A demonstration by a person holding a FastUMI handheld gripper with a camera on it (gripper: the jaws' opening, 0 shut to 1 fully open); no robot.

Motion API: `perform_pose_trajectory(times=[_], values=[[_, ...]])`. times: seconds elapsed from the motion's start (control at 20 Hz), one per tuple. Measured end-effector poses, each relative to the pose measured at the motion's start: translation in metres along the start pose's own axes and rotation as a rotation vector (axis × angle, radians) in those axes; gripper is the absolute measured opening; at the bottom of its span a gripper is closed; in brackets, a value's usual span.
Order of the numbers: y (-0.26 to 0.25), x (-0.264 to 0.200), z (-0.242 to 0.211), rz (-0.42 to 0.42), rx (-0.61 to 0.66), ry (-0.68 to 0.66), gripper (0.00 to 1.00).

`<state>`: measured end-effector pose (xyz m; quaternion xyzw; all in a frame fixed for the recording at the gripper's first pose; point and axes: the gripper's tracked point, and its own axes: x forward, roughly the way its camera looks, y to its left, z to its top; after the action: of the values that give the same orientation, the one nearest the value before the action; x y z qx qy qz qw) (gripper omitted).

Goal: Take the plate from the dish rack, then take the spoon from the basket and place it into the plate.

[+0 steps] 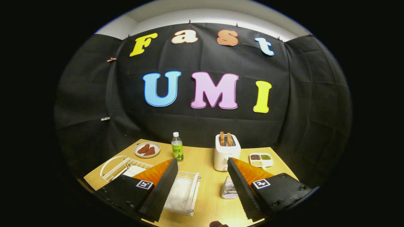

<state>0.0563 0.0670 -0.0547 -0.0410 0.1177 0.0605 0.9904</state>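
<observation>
Gripper is spread wide open, holding nothing, up over the surface. Dish rack sits behind its left finger, basket just inside the right.

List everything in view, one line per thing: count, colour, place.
table: one, light wood, under everything.
dish rack: one, white wire, beyond the left finger.
tray: one, white, wire-framed, between the fingers, near the left one.
small plate: one, pale, holding two reddish-brown pieces, behind the dish rack.
bottle: one, green label, white cap, right of the small plate.
toaster: one, white, two brown slices standing in it, ahead between the fingers.
divided dish: one, white, with dark, green and pale fillings, right of the toaster.
basket: one, silvery mesh, by the right finger.
gripper: one, open, above the table.
</observation>
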Motion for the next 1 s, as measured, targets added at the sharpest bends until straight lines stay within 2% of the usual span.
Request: perform_pose_trajectory(times=[0.35,0.75,0.85,0.95,1.0], values=[[0.045,0.058,-0.047,0.064,0.004,0.266,0.98],[0.07,0.099,-0.108,0.039,0.09,0.522,0.97],[0.077,0.102,-0.12,0.044,0.119,0.569,0.88],[0.085,0.101,-0.13,0.053,0.159,0.621,0.72],[0.09,0.102,-0.137,0.058,0.183,0.648,0.57]])
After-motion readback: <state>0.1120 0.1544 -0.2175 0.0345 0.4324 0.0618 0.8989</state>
